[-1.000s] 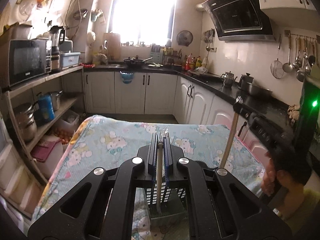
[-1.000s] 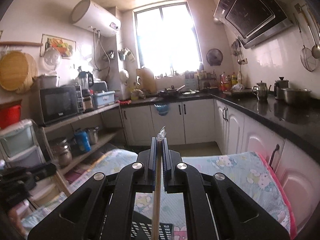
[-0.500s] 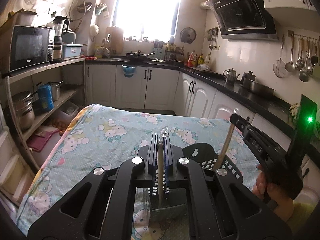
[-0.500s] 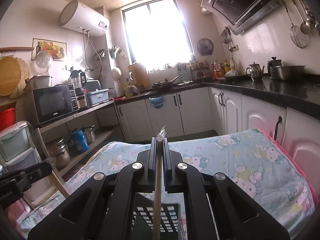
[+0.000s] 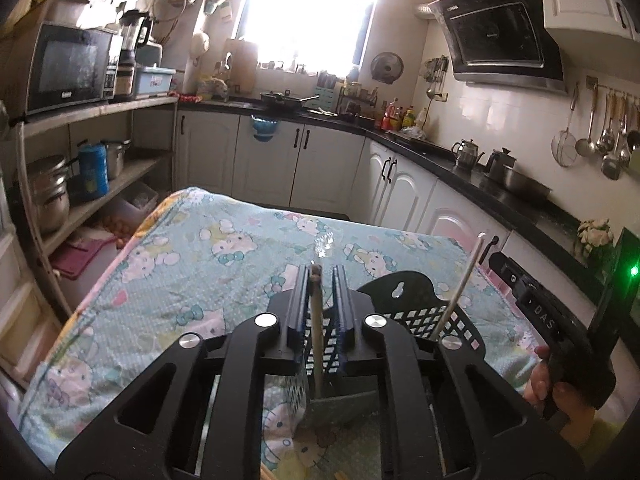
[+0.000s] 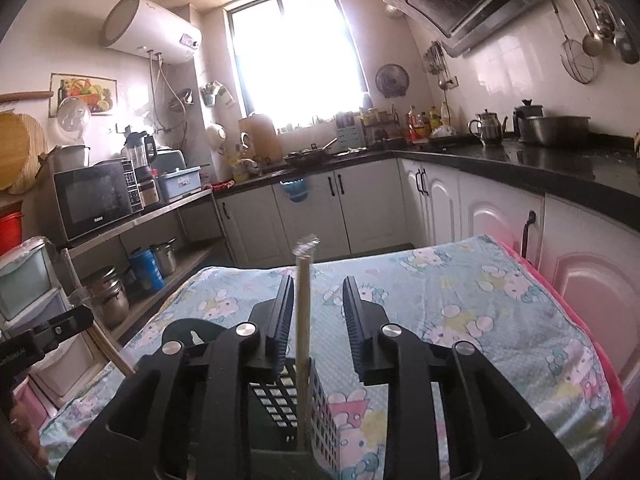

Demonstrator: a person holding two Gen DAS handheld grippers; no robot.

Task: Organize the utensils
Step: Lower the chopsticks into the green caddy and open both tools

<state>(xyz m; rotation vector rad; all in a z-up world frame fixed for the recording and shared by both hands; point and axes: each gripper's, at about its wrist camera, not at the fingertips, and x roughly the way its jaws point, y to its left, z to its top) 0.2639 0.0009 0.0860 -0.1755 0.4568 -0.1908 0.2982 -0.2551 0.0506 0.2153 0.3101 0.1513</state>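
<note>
Jaws apart on both: left gripper (image 5: 321, 280) and right gripper (image 6: 316, 300) each straddle an upright utensil standing in the black basket (image 5: 416, 312). Risk: retreating fingers snag a handle, tipping basket on the tablecloth (image 5: 192, 248).

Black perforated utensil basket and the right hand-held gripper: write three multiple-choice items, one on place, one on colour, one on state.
1. The black perforated plastic basket stands:
A. on the cartoon-print tablecloth
B. on the stove
C. on a shelf

2. The indicator light on the right hand-held gripper is:
A. red
B. green
C. blue

3. The right hand-held gripper is:
A. shut on a spoon
B. open around the upright wooden-handled utensil
C. shut and empty

Answers: A, the cloth shows around the basket; B, it glows green in the left wrist view; B, gaps show on both sides of the handle.
</note>
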